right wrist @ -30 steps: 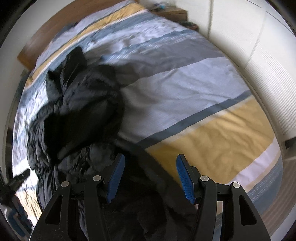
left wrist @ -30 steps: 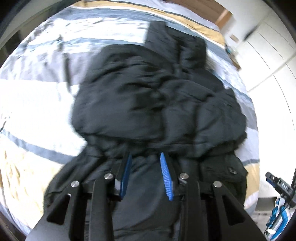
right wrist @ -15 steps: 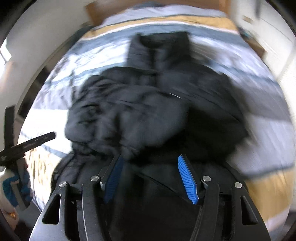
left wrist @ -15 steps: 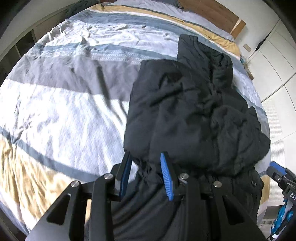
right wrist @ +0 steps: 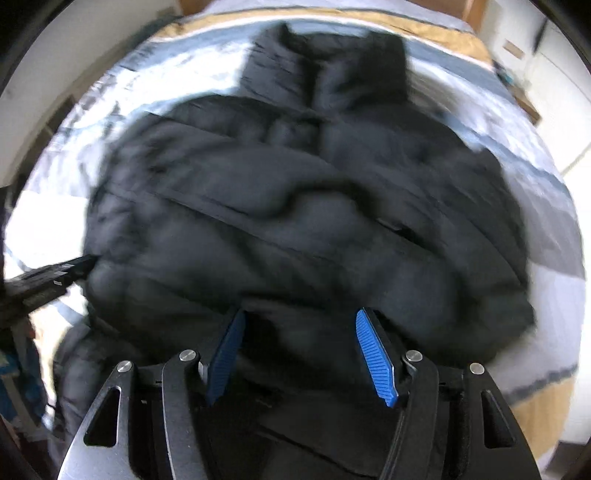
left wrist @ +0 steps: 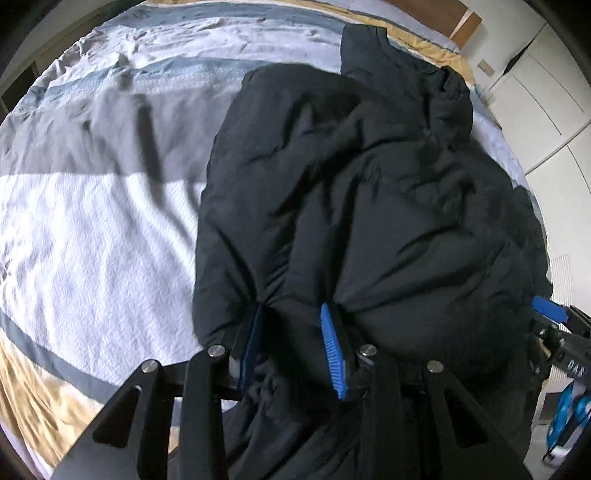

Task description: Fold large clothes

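Left wrist view: a black puffer jacket point(left wrist: 369, 206) lay on the bed point(left wrist: 92, 229), filling the centre and right of the frame, its collar end toward the upper right near the wooden headboard point(left wrist: 465, 22). The bedcover was striped white, grey, blue-grey and mustard; white band at left, mustard band at lower left. The left tongs point(left wrist: 291, 347) sat at lower centre with a bunched fold of the jacket between the two blue pads; fabric pressed against both pads, so the tongs were clenched on the jacket. More jacket fabric hung below the pads, toward the bottom edge. At the right edge, the right tongs point(left wrist: 550, 310) showed as a blue pad tip on a black frame, touching the jacket's right side. White wardrobe doors point(left wrist: 546, 96) occupied the upper right corner.

Right wrist view, motion-blurred: the jacket point(right wrist: 295, 206) filled most of the frame, collar at top centre, quilted panels running across. The right tongs point(right wrist: 299, 350) sat at lower centre, blue pads spread wide apart, with jacket fabric lying between and under them. Neither pad was seen pressing cloth, so they read as released. The left tongs point(right wrist: 48, 280) entered from the left edge as a dark bar against the jacket's left side. Striped bedcover point(right wrist: 554, 236) showed at right.
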